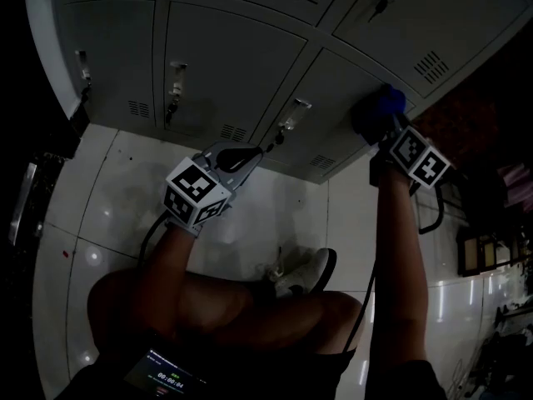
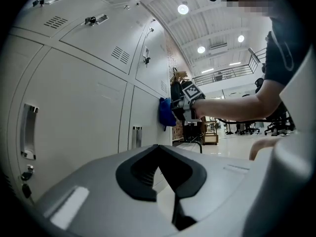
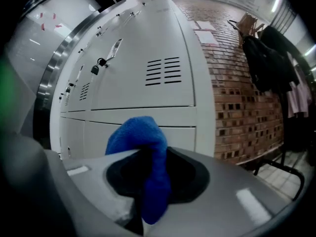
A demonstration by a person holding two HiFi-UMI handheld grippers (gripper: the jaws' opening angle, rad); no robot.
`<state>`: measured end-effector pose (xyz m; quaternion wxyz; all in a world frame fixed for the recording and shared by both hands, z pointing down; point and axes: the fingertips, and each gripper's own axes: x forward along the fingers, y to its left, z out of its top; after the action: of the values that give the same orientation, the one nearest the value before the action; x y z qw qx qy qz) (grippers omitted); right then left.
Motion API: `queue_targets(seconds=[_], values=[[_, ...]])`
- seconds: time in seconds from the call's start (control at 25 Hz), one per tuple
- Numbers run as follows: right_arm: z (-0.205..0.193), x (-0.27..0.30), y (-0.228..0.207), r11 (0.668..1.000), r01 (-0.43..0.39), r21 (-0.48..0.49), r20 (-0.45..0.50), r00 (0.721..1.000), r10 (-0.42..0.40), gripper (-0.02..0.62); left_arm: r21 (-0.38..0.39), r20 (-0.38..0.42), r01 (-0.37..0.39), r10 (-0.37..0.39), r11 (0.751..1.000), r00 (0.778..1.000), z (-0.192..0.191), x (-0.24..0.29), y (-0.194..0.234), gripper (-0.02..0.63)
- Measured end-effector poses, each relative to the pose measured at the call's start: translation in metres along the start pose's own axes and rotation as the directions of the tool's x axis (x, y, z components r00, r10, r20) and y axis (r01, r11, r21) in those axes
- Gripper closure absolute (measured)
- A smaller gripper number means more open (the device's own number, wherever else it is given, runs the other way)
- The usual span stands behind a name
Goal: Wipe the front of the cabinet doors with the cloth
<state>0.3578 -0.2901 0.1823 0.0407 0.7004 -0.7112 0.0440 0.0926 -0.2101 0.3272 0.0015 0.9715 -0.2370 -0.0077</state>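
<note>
A blue cloth is pinched in my right gripper, whose jaws are shut on it. In the head view the blue cloth is pressed against a grey cabinet door at the right end of the locker bank, with the right gripper just behind it. The left gripper view shows the same cloth against the door front. My left gripper hangs lower, near a door handle, with its jaws shut and nothing between them.
The grey lockers have vents, latches and small padlocks. A brick wall with hanging dark coats stands right of the lockers. Below lie white floor tiles, a person's knees and a shoe.
</note>
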Motion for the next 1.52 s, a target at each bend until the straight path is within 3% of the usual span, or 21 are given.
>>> queue_targets(seconds=[0.2, 0.52, 0.8, 1.12, 1.52], values=[[0.004, -0.013, -0.048, 0.995, 0.095, 0.014, 0.009, 0.995, -0.095, 0.518, 0.0, -0.006, 0.001, -0.001, 1.0, 1.0, -0.002, 0.001, 0.0, 0.606], [0.001, -0.031, -0.077, 0.981, 0.19, 0.039, 0.024, 0.981, -0.191, 0.518, 0.002, -0.006, 0.002, -0.002, 1.0, 1.0, -0.002, 0.002, -0.001, 0.606], [-0.002, -0.027, 0.023, 0.999, 0.008, 0.04, 0.08, 0.997, -0.011, 0.518, 0.007, -0.004, -0.009, 0.009, 1.0, 1.0, 0.0, 0.001, 0.001, 0.606], [-0.051, 0.019, 0.132, 0.987, -0.147, 0.07, 0.0, 0.989, 0.147, 0.518, -0.003, 0.02, -0.012, 0.012, 1.0, 1.0, 0.007, 0.001, 0.0, 0.605], [-0.059, 0.046, 0.167, 0.981, -0.191, 0.034, -0.03, 0.981, 0.192, 0.518, -0.008, 0.026, -0.006, 0.007, 1.0, 1.0, 0.008, 0.0, 0.002, 0.606]])
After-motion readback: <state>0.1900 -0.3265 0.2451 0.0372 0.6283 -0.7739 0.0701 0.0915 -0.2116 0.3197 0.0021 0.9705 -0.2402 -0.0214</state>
